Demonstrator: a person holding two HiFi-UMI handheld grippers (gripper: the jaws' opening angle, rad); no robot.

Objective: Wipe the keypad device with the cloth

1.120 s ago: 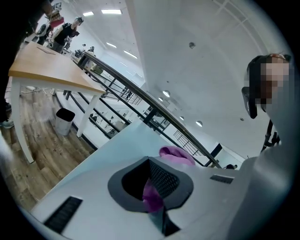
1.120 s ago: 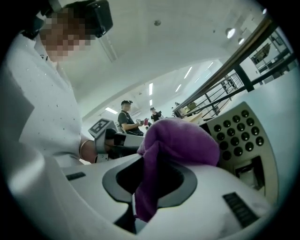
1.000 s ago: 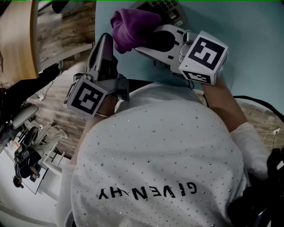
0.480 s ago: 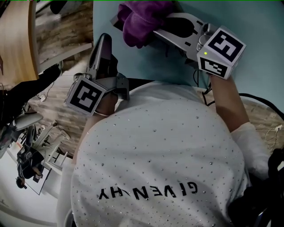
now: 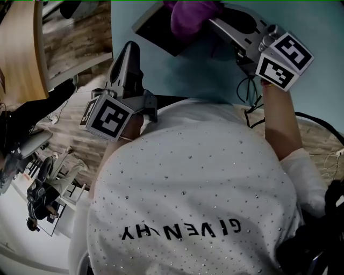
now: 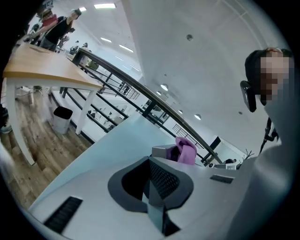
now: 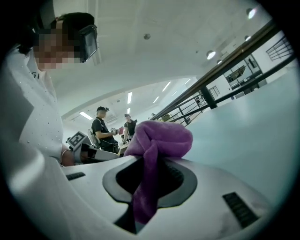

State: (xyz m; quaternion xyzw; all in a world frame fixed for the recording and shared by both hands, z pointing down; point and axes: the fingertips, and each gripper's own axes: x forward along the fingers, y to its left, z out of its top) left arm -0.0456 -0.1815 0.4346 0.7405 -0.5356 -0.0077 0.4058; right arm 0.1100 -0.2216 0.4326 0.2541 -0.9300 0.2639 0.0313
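Note:
A purple cloth (image 5: 193,15) hangs bunched from my right gripper (image 5: 215,19), which is shut on it at the top of the head view. The cloth rests over the far end of the keypad device (image 5: 156,29), a dark slab with a grey rim on the pale blue table (image 5: 204,75). In the right gripper view the cloth (image 7: 157,140) drapes down between the jaws of the right gripper (image 7: 154,171). My left gripper (image 5: 129,51) stands shut and empty near the table's near edge, short of the device. From the left gripper (image 6: 149,164) the device (image 6: 161,151) and cloth (image 6: 186,151) lie ahead.
A black cable (image 5: 247,91) loops on the table below the right gripper. A wooden table (image 5: 21,48) stands to the left over plank flooring (image 5: 75,32). Two people (image 7: 105,129) stand in the background of the right gripper view. My torso fills the lower head view.
My right gripper has carried the cloth rightward and farther away, over the device. More of the device's dark face shows to the cloth's left. The left gripper has barely moved.

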